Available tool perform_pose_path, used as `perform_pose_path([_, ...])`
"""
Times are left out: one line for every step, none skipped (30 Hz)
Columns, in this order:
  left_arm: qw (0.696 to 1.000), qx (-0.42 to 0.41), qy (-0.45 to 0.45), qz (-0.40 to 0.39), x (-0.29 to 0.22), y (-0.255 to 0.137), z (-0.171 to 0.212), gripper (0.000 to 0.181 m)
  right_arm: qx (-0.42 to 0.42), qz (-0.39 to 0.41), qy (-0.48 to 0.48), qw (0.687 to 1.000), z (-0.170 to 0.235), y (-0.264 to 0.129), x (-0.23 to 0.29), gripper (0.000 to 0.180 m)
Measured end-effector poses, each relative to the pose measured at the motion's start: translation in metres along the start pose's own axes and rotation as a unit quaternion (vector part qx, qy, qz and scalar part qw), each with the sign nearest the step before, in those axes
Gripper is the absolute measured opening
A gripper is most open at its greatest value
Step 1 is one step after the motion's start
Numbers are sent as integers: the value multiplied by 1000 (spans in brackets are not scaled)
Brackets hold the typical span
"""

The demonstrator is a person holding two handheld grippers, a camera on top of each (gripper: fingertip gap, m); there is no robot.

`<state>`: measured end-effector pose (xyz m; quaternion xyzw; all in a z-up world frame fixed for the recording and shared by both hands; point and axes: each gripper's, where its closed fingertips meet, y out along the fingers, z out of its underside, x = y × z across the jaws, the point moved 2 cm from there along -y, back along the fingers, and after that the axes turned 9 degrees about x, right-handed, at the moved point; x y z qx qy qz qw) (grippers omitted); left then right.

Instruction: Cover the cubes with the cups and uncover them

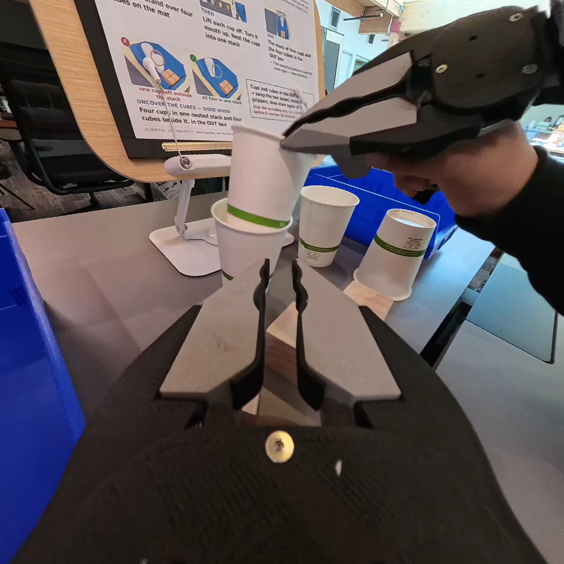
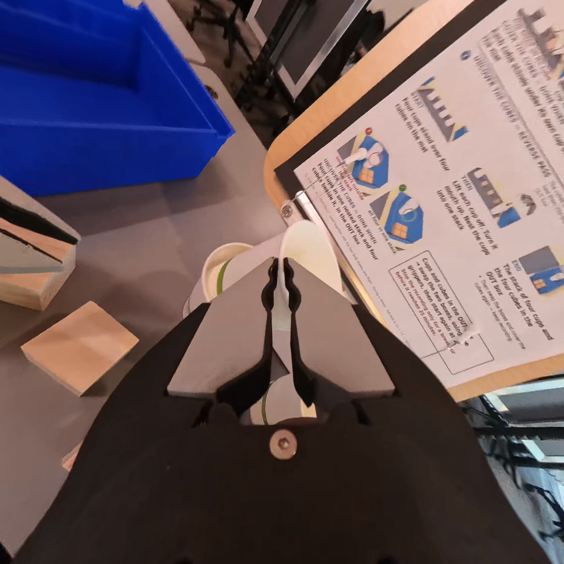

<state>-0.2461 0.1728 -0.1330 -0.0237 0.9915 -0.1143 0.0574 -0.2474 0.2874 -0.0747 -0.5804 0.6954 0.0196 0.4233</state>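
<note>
My right gripper (image 1: 283, 142) (image 2: 280, 262) is shut on the rim of a white paper cup (image 1: 262, 177) (image 2: 308, 253) with a green band. The cup is tilted, and its base sits in the mouth of a second upright cup (image 1: 247, 250) (image 2: 213, 271). My left gripper (image 1: 280, 274) hovers low over a wooden cube (image 1: 280, 341), jaws a narrow gap apart, nothing clearly held. A third cup (image 1: 323, 225) stands mouth up. A fourth cup (image 1: 393, 256) stands upside down with a cube (image 1: 369, 297) at its rim. Another cube (image 2: 79, 345) lies loose on the table.
An instruction board (image 1: 198, 76) on a white stand (image 1: 183, 247) rises just behind the cups. One blue bin (image 1: 30, 366) is at my left, another (image 1: 381, 198) behind the cups at the right. The table edge (image 1: 457, 320) runs along the right. The left gripper's tips are roughly 12 cm from the right gripper's.
</note>
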Motion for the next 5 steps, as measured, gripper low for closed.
perform_pose_path([1000, 1, -1, 2, -1, 0, 0, 12, -14, 4, 13, 1000, -2, -5, -4, 0])
perform_pose_path([1000, 1, -3, 4, -1, 0, 0, 13, -26, 4, 26, 999, -2, -11, -8, 0])
perform_pose_path([1000, -1, -4, 6, -1, -1, -1, 13, -30, 1, 36, 999, 0, -16, -12, 1])
perform_pose_path([1000, -3, -6, 8, -1, -1, -2, 13, -28, -1, 45, 999, 5, -20, -16, 3])
perform_pose_path([1000, -4, -6, 9, -2, -2, -2, 13, -25, 1, 52, 998, 10, -23, -21, 7])
